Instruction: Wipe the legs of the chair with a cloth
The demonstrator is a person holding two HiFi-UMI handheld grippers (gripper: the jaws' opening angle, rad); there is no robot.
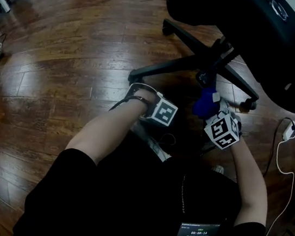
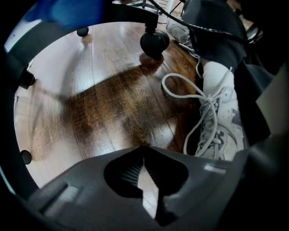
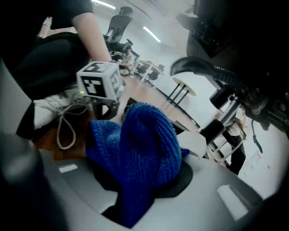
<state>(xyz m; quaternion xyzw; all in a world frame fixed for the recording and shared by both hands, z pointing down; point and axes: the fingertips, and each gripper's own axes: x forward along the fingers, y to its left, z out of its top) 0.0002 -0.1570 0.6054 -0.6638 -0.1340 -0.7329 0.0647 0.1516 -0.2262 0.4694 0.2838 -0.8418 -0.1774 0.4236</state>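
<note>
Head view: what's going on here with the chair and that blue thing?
A person beside an office chair holds a gripper in each hand. The right gripper is clamped on a bunched blue cloth, held close to the chair's star base. Whether the cloth touches a leg can't be told. The left gripper is shut and empty, pointing down at the wooden floor beside a white shoe.

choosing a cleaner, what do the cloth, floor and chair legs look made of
Cloth: blue knitted fabric, soft and nubbly; loops show in the weave.
Floor: dark wood planks or wood-look laminate, glossy; seams and light glare.
Chair legs: black, matte, plastic or painted metal; can't tell which.
</note>
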